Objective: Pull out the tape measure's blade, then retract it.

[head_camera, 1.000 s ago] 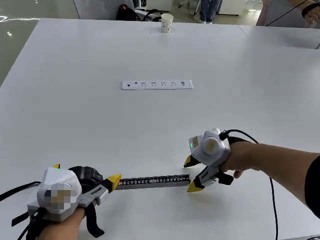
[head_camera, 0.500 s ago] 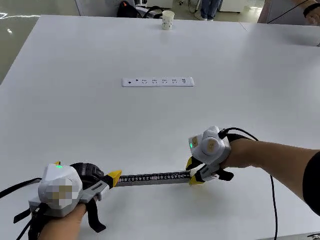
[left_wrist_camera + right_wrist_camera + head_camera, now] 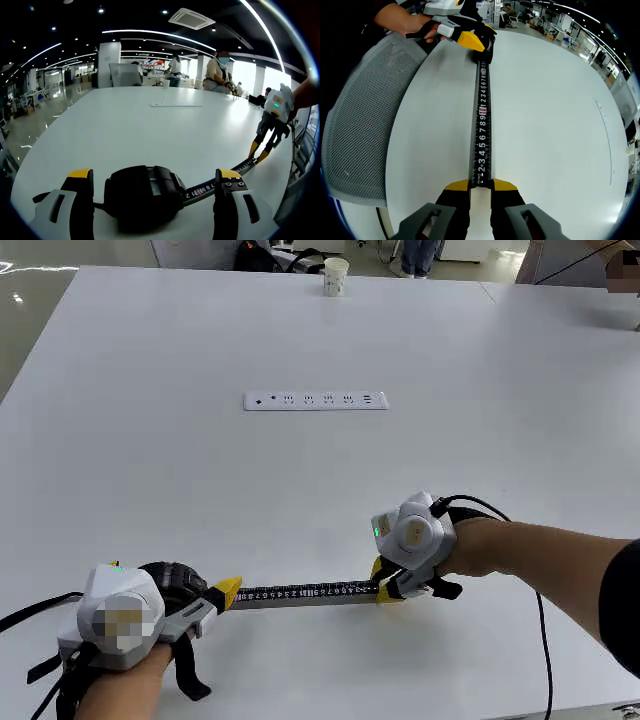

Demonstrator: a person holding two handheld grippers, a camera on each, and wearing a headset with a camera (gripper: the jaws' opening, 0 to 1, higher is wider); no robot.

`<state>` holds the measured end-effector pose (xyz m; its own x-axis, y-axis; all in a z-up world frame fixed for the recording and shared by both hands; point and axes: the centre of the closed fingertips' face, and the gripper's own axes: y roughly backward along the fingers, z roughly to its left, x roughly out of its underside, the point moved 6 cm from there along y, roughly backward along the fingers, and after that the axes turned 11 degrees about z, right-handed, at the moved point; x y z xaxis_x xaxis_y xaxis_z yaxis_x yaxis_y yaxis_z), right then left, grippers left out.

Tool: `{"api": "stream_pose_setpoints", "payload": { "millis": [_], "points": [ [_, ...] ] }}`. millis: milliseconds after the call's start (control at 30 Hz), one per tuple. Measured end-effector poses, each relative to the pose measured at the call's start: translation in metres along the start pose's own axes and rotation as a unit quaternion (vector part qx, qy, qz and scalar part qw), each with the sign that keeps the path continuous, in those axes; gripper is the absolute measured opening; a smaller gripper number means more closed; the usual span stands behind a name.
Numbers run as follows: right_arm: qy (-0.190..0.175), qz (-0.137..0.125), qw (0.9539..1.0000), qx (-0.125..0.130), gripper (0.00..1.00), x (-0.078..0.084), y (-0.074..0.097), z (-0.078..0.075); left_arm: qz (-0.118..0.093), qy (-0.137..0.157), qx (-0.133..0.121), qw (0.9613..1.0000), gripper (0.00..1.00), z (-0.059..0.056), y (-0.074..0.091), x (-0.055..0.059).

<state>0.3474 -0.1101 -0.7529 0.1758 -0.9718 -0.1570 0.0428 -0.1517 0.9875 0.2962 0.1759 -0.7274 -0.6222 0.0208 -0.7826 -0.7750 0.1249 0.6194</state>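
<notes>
A broad white table (image 3: 200,470) stands in an open-plan office. A power strip (image 3: 315,401) lies mid-frame and a paper cup (image 3: 336,278) sits at the top edge. Low in the head view, the tape measure case (image 3: 175,585) sits between the left gripper's (image 3: 170,578) wide jaws — contact unclear. The right gripper (image 3: 381,590) pinches the blade (image 3: 305,593) by its end, whose tip is hidden.

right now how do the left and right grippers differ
The left gripper has jaws wide apart, the right gripper nearly closed. The left flanks the black case; the right pinches the blade at its end. Both have yellow tips.
</notes>
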Motion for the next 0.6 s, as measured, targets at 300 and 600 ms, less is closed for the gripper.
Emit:
{"api": "stream_pose_setpoints", "payload": {
  "millis": [300, 600],
  "points": [
    [-0.039, 0.01, 0.9992, -0.004, 0.1, -0.001, 0.001, -0.002, 0.007, 0.016, -0.009, 0.9998, 0.85, 0.005, -0.003, 0.004],
    [-0.051, 0.034, 0.998, -0.014, 0.1, -0.004, 0.0, -0.004, 0.037, 0.013, -0.033, 0.9987, 0.71, 0.01, -0.004, 0.011]
  ]
}}
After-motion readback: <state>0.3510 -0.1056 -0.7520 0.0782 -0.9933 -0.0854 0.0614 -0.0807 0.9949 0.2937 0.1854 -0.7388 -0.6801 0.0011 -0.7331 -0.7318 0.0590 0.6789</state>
